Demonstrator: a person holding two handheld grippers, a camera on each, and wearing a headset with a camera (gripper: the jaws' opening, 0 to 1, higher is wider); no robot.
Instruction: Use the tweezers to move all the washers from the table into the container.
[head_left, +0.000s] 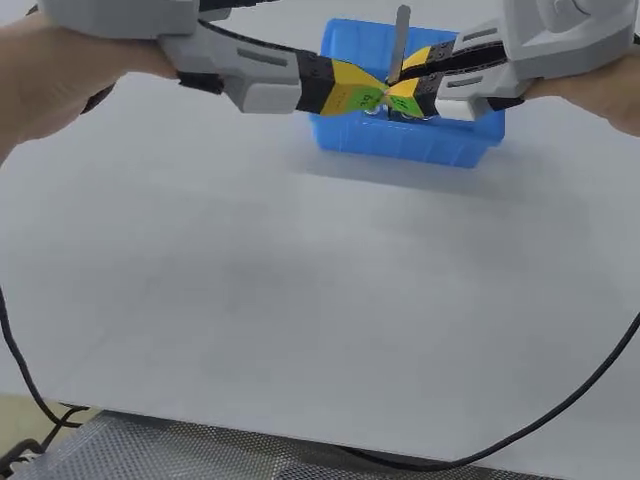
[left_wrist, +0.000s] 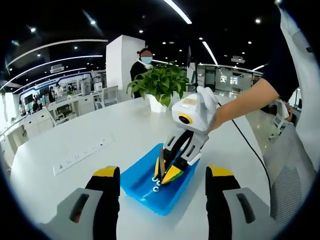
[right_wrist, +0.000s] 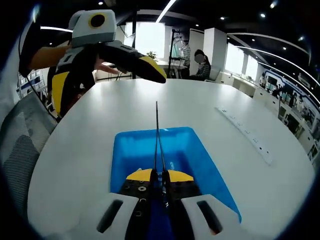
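Note:
A blue container (head_left: 400, 138) stands at the far middle of the grey table (head_left: 300, 280). My right gripper (head_left: 402, 98) hovers over it, shut on the metal tweezers (head_left: 401, 40), whose handle end sticks up. In the right gripper view the tweezers (right_wrist: 156, 135) run forward from my right gripper (right_wrist: 159, 175) above the container (right_wrist: 200, 155). My left gripper (head_left: 362, 96) is beside it, tip to tip, and is open with nothing in it (left_wrist: 163, 172). Several small washers (left_wrist: 156, 183) lie in the container (left_wrist: 145, 187) under the right gripper (left_wrist: 167, 175). The open left gripper (right_wrist: 107, 80) also appears in the right gripper view.
A power strip (left_wrist: 82, 152) lies on the table beyond the container. A potted plant (left_wrist: 160, 85) stands at the table's far end. A black cable (head_left: 560, 410) hangs past the near edge. A mesh chair (head_left: 150, 450) sits below that edge. People stand in the background.

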